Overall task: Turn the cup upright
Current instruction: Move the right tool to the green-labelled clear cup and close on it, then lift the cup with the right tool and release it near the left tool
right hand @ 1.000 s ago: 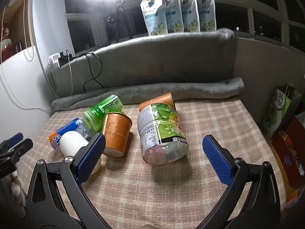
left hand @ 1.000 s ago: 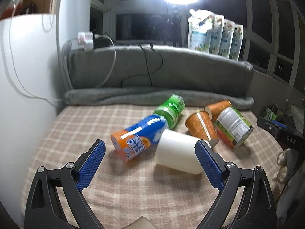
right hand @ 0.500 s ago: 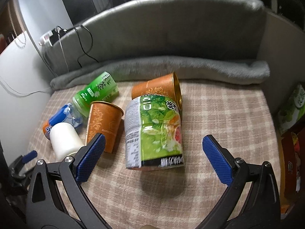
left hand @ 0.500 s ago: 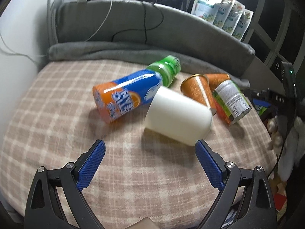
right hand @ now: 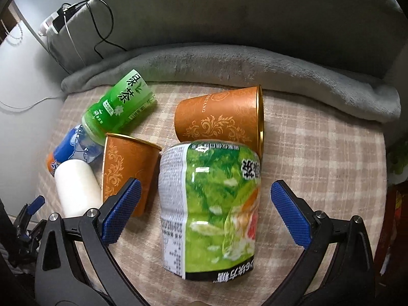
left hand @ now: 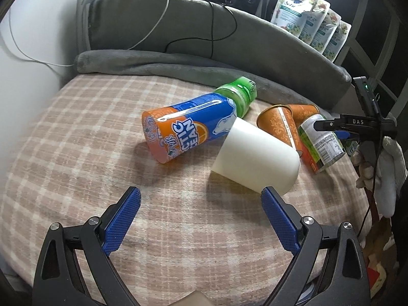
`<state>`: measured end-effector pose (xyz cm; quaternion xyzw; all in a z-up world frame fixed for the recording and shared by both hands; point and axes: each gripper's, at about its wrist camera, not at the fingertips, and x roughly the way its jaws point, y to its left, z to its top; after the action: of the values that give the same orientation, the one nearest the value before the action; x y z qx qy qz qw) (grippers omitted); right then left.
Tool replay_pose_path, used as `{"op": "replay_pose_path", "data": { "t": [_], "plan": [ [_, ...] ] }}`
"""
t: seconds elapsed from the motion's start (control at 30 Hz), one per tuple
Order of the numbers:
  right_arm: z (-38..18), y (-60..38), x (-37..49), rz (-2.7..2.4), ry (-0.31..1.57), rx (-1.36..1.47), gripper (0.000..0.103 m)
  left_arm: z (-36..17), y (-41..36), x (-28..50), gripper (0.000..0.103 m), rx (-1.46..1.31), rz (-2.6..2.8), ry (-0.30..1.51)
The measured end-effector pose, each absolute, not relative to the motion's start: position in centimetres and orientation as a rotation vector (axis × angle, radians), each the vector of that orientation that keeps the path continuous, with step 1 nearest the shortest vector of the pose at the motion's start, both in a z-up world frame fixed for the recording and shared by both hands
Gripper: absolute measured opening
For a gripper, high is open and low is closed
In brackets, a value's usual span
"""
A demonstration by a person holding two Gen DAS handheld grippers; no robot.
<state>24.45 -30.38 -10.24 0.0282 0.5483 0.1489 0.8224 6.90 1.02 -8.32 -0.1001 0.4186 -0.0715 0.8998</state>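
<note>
A white cup [left hand: 255, 158] lies on its side on the checked cloth, just past my open left gripper [left hand: 200, 199], its near end by the right fingertip. My right gripper [right hand: 205, 191] is open with a green-labelled paper cup [right hand: 211, 209] lying on its side between the fingers, not gripped. Two orange cups lie on their sides, one [right hand: 127, 170] left of the green-labelled cup and one [right hand: 221, 119] behind it. The white cup [right hand: 76, 186] also shows at the left of the right wrist view.
A blue-and-orange bottle [left hand: 188, 132] and a green tea bottle [left hand: 237, 97] lie against the white cup's far end. A rolled grey blanket [right hand: 255, 63] borders the back. Cables [left hand: 158, 25] hang at back left; pouches [left hand: 306, 15] stand on the sill.
Both grippers have moved forward and tilted down. The left one is closer to the white cup; the right one now has the green-labelled cup between its fingers. Nothing on the cloth has shifted.
</note>
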Motion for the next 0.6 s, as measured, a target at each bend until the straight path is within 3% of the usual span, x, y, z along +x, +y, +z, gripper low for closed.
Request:
{"op": "replay_pose_path", "data": {
  "t": [0.17,0.3,0.6],
  "plan": [
    [-10.7,-30.0,25.0,0.336,1.206,0.024,0.103,-8.3,1.2,7.2,0.095,-0.212,-0.139,0.865],
    [-11.4,-29.3,25.4,0.354,1.254,-0.039,0.089,-8.4,1.1,7.4,0.095,-0.21,-0.139,0.864],
    [-11.0,-27.1,24.1,0.435,1.215,-0.223,0.088,-7.8,0.5,7.3,0.095,-0.178,-0.142,0.846]
  ]
}}
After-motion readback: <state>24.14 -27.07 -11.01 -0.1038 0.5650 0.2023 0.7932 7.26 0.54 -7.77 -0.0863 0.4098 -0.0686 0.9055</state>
